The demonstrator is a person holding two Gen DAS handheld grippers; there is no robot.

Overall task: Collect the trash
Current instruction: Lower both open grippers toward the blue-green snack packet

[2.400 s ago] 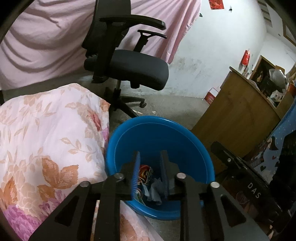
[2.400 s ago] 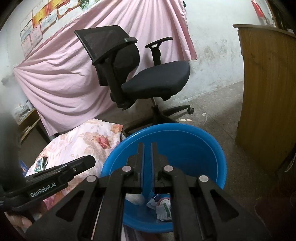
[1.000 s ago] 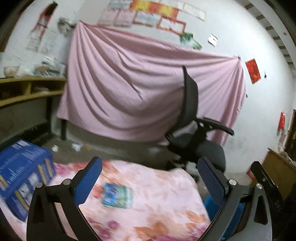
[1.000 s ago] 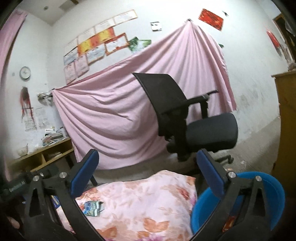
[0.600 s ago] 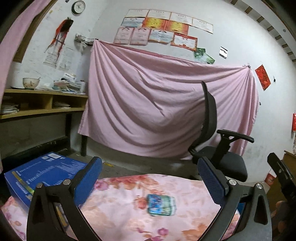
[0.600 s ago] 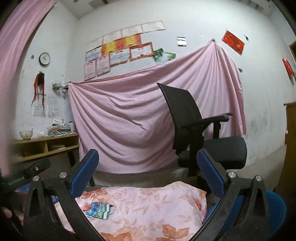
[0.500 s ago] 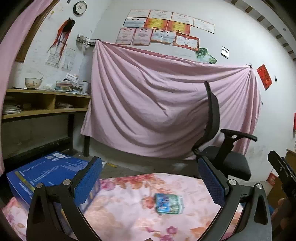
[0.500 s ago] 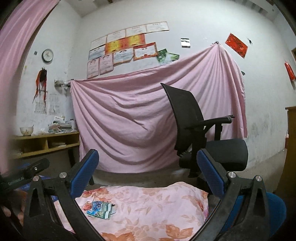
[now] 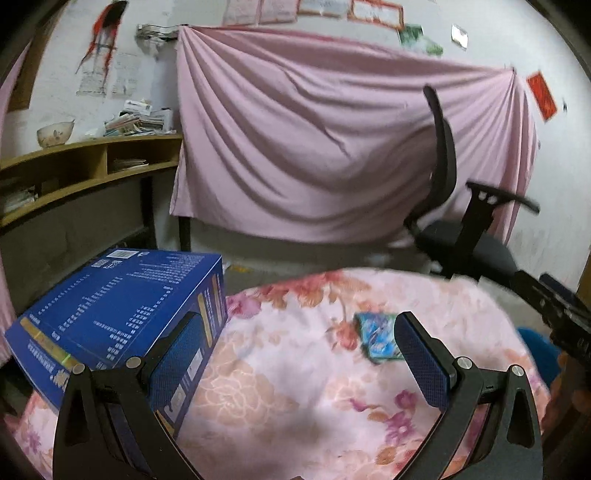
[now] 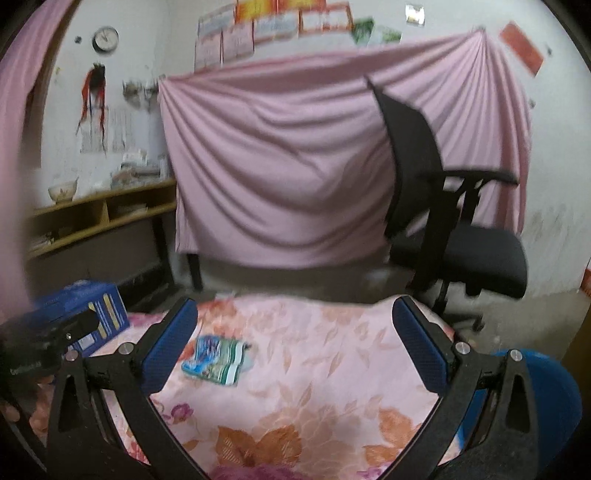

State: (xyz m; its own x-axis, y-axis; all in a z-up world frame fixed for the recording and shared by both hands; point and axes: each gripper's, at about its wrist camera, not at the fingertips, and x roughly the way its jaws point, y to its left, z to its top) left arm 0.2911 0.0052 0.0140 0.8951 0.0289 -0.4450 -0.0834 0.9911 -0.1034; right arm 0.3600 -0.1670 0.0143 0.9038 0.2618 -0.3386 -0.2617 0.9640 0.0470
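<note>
Blurred teal wrapper [image 10: 216, 355] on floral quilt [image 10: 314, 369], blue basin [image 10: 554, 398] half hidden, left gripper [image 9: 299, 363] and right gripper [image 10: 295, 350] spread wide, empty

Blue box [image 9: 122, 310], black office chair [image 10: 443, 206]

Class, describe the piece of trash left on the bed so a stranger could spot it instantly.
Start at the floral pink quilt. Beside the big blue box at its edge lies a small flat snack wrapper. It alone is crinkly, printed in bright blue and green.

No text can be read: print on the blue box [image 9: 122, 314] and the wall papers [image 10: 273, 29] is blurred.
</note>
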